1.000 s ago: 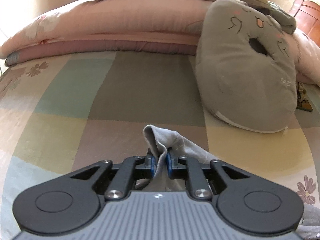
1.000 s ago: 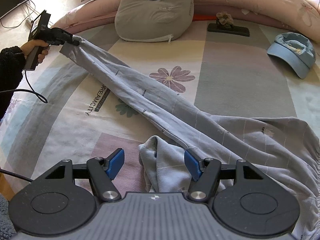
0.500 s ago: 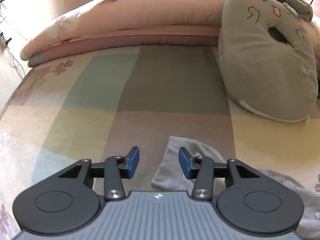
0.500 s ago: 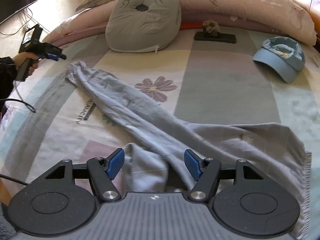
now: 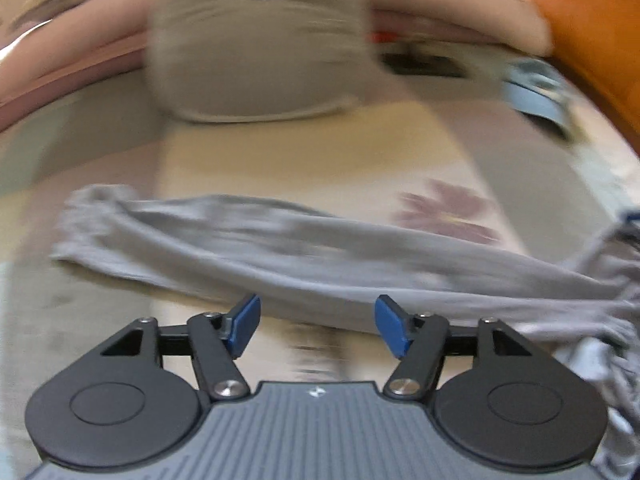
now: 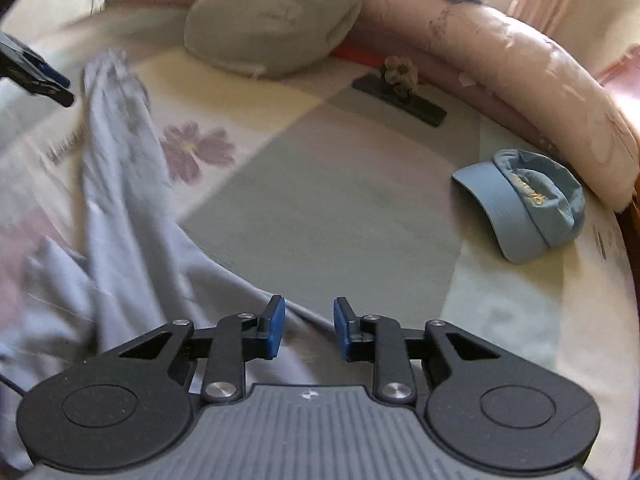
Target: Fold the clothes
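Note:
Grey trousers [image 5: 320, 256] lie stretched across the bedspread in the blurred left wrist view, one leg running from left to right. My left gripper [image 5: 316, 326] is open just in front of that leg, nothing between its blue pads. In the right wrist view the same trousers [image 6: 120, 184] run from the upper left down under the tool. My right gripper [image 6: 309, 328] hovers open over the wide end of the cloth, its jaws narrower than the left's. The other gripper [image 6: 36, 80] shows at the far left edge, near the leg's end.
A grey cat-face cushion [image 6: 272, 28] rests against rolled pink bedding [image 6: 520, 80] at the head of the bed. A blue cap [image 6: 528, 204] lies at the right. A dark flat object with a small flower on it [image 6: 400, 92] sits between them. An orange wooden bed frame [image 5: 592, 32] stands right.
My left gripper let go of the trouser leg, opened wide and swung right along the bed. My right gripper's jaws narrowed and it turned right toward the cap. The leg now lies flat.

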The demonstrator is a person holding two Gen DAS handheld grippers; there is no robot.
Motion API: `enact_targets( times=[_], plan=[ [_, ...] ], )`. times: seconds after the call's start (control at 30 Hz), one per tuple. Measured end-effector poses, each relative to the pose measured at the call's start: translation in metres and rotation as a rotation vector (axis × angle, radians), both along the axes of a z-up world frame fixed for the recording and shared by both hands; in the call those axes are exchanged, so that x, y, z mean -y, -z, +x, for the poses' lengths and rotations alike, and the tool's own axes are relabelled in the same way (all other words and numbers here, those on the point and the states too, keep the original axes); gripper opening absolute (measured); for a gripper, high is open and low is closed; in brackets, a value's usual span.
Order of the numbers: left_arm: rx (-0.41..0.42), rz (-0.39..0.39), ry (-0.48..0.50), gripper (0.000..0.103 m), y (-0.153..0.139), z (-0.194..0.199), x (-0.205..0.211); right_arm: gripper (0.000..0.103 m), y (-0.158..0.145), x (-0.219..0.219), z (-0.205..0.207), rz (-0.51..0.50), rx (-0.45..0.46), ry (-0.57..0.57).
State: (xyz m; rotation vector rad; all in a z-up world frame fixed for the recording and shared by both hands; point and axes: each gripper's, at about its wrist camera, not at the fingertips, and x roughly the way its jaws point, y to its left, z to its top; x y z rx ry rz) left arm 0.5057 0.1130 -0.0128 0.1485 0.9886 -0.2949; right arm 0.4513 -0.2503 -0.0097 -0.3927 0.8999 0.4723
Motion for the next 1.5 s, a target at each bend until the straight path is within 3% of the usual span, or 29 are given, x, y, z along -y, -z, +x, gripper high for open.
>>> enact_targets(
  times=[0.17, 0.3, 0.43, 0.73, 0.9, 1.0, 1.27, 1.5],
  plan=[
    [0.036, 0.037, 0.11, 0.068, 0.01, -0.022, 0.066, 0.031, 0.02, 0.007, 0.017, -0.12, -0.003, -0.11],
    [0.042, 0.056, 0.159, 0.07, 0.015, -0.024, 0.093, 0.031, 0.035, 0.013, 0.031, -0.214, -0.005, -0.197],
    [0.045, 0.052, 0.206, 0.071, 0.022, -0.022, 0.108, 0.031, 0.039, 0.007, 0.035, -0.226, 0.003, -0.235],
    [-0.036, 0.024, 0.175, 0.074, 0.054, -0.017, 0.108, 0.03, 0.046, -0.007, 0.044, -0.255, 0.021, -0.321],
    [-0.037, -0.002, 0.16, 0.075, 0.055, -0.02, 0.102, 0.006, 0.054, -0.017, 0.046, -0.265, -0.019, -0.413],
    [-0.037, 0.001, 0.156, 0.075, 0.053, -0.02, 0.104, 0.002, 0.05, -0.016, 0.047, -0.249, -0.056, -0.443],
    [0.017, -0.022, 0.16, 0.076, 0.034, -0.018, 0.108, 0.002, 0.022, 0.003, 0.07, -0.216, 0.094, -0.306],
    [0.061, -0.015, 0.16, 0.076, 0.027, -0.007, 0.109, 0.002, 0.014, 0.028, 0.098, -0.229, 0.158, -0.137]
  ],
)
